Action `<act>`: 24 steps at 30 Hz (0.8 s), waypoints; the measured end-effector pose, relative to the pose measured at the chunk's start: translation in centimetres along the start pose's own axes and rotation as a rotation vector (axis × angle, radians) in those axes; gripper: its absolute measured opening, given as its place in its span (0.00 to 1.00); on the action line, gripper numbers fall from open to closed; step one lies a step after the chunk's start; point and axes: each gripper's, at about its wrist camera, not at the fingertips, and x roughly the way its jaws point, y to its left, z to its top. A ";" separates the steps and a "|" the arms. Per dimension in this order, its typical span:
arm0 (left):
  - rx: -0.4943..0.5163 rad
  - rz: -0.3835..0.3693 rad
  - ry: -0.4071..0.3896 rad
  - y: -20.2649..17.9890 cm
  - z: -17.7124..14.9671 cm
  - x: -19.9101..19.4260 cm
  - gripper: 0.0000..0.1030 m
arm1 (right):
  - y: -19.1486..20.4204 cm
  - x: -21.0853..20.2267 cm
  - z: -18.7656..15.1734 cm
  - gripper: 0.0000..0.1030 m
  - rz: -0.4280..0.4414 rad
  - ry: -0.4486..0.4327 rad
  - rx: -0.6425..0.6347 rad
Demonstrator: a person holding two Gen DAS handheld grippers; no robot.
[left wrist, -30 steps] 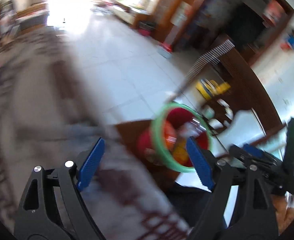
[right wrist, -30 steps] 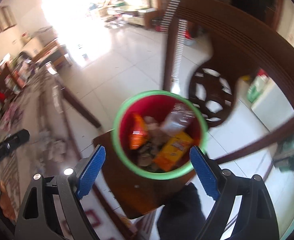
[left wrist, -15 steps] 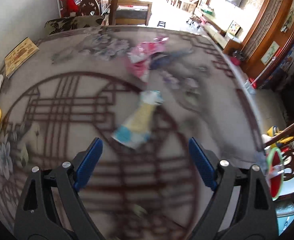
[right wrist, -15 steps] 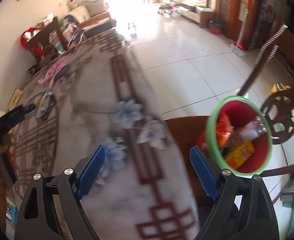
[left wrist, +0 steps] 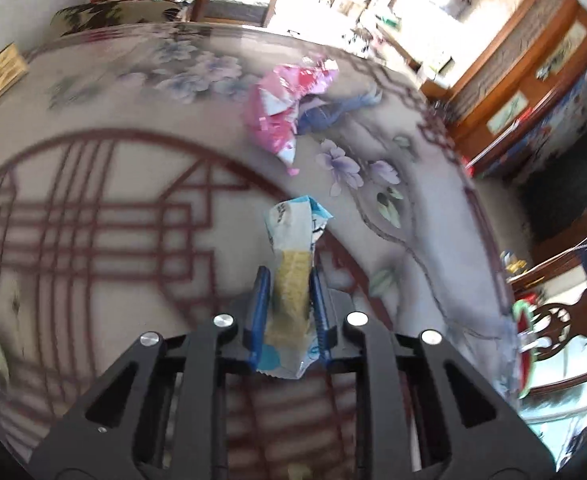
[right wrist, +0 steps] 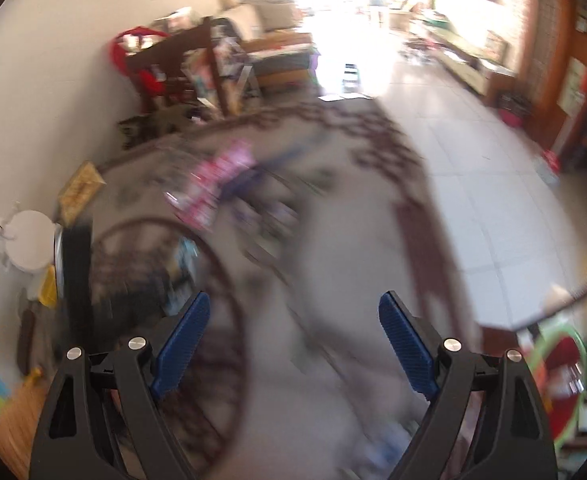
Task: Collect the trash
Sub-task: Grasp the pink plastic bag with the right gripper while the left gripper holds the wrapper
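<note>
Pinching a white-and-yellow wrapper (left wrist: 293, 276), left gripper (left wrist: 290, 300) clenched; its print too blurred to read. Right gripper (right wrist: 293, 344) spread wide, holding nothing.

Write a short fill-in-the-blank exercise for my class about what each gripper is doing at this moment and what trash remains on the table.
1. The left gripper is shut on a yellow and white ____.
2. The right gripper holds nothing; its jaws are ____.
3. The crumpled wrapper lying farther off on the tablecloth is mostly ____.

Missing words: wrapper; open; pink
</note>
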 end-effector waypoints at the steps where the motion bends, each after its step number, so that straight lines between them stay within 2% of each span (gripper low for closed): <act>1: -0.013 -0.009 -0.006 0.4 -0.8 -0.8 0.20 | 1.0 1.7 1.5 0.91 0.016 0.006 -0.007; 4: -0.046 -0.016 -0.005 1.6 -2.7 -2.3 0.20 | 3.8 7.1 5.1 0.91 0.045 0.053 -0.015; 8: -0.105 -0.009 -0.002 3.2 -5.0 -4.1 0.20 | 7.0 15.2 8.6 0.90 0.000 0.137 -0.015; 13: -0.162 0.006 -0.004 4.8 -6.5 -5.1 0.21 | 8.6 19.5 9.9 0.86 -0.043 0.164 -0.012; 14: -0.172 0.009 -0.003 5.1 -6.6 -5.2 0.21 | 8.8 20.2 9.9 0.79 -0.055 0.181 -0.026; 15: -0.179 0.014 -0.005 5.3 -6.6 -5.1 0.21 | 9.0 20.7 10.0 0.74 -0.060 0.197 -0.035; 17: -0.193 0.024 -0.006 5.7 -6.5 -5.1 0.21 | 9.1 21.6 9.6 0.40 -0.061 0.239 -0.050; 20: -0.217 0.031 -0.014 6.2 -6.5 -5.5 0.21 | 9.1 20.2 8.8 0.36 -0.034 0.215 -0.075; 24: -0.220 0.038 -0.017 6.1 -6.9 -6.4 0.21 | 9.0 14.8 6.0 0.34 0.055 0.167 -0.143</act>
